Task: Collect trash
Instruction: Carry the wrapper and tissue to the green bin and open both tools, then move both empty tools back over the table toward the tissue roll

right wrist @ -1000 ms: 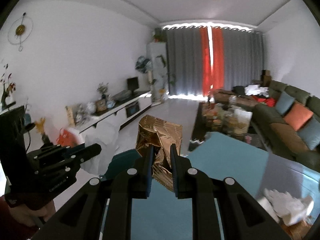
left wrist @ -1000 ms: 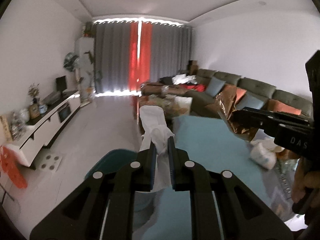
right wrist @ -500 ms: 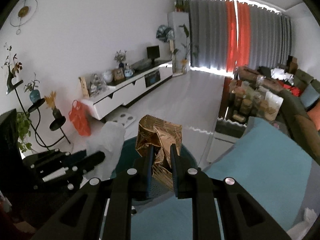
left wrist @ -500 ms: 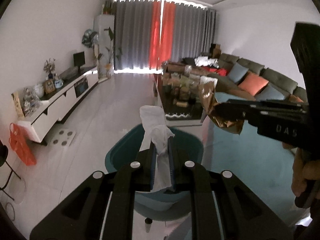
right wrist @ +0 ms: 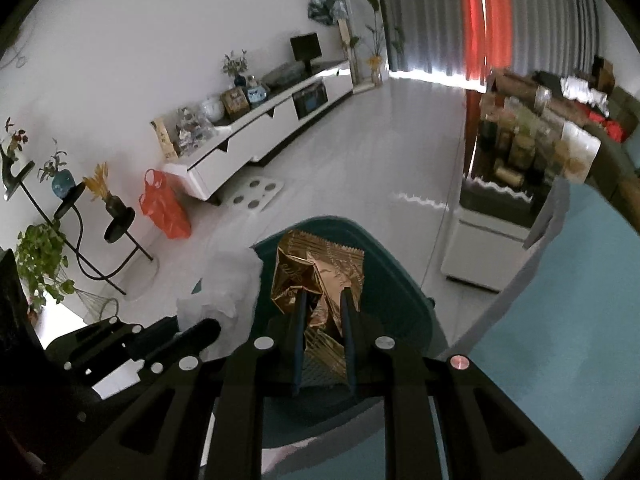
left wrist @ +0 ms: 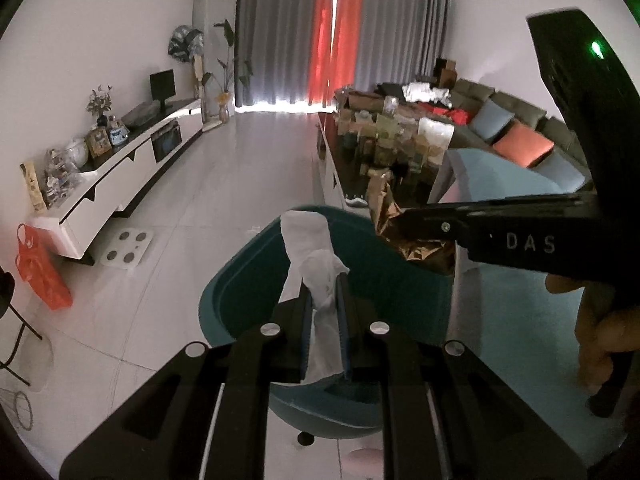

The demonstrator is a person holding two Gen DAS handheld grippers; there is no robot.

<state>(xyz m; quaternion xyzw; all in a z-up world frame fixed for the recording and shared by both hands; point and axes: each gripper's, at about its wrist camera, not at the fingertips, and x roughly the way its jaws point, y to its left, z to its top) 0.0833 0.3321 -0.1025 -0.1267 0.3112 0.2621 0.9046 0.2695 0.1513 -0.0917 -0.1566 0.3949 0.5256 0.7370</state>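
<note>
- In the lower middle of the left wrist view, the left gripper [left wrist: 324,280] has its jaws clenched on a white tissue [left wrist: 314,248]; the lower end of the tissue is hidden between the two fingers.
- In the lower middle of the right wrist view, the right gripper [right wrist: 323,294] has its jaws clenched on a crumpled golden wrapper [right wrist: 316,272]; the lower part of the wrapper goes out of sight between the fingers.
- Both pieces of trash hang over the opening of a teal bin [left wrist: 380,288], which stands on the floor just beside the teal desk [left wrist: 520,320]. The near rim of the bin is covered by the gripper bodies.
- At the right edge of the left wrist view, a hand [left wrist: 600,336] holds the right gripper; the hand is cut off by the frame.
- In the right wrist view the tissue at the lower left looks blurred, and its shape is hard to make out.
- Further, in the middle left, a white scale [left wrist: 126,246] lies on the floor and an orange bag [left wrist: 40,272] hangs near a white TV cabinet [left wrist: 132,168].
- In the upper right stand a low table full of jars [left wrist: 392,140] and a sofa with cushions [left wrist: 520,136].
- At the top, grey and red curtains [left wrist: 332,40] close the far wall.
</note>
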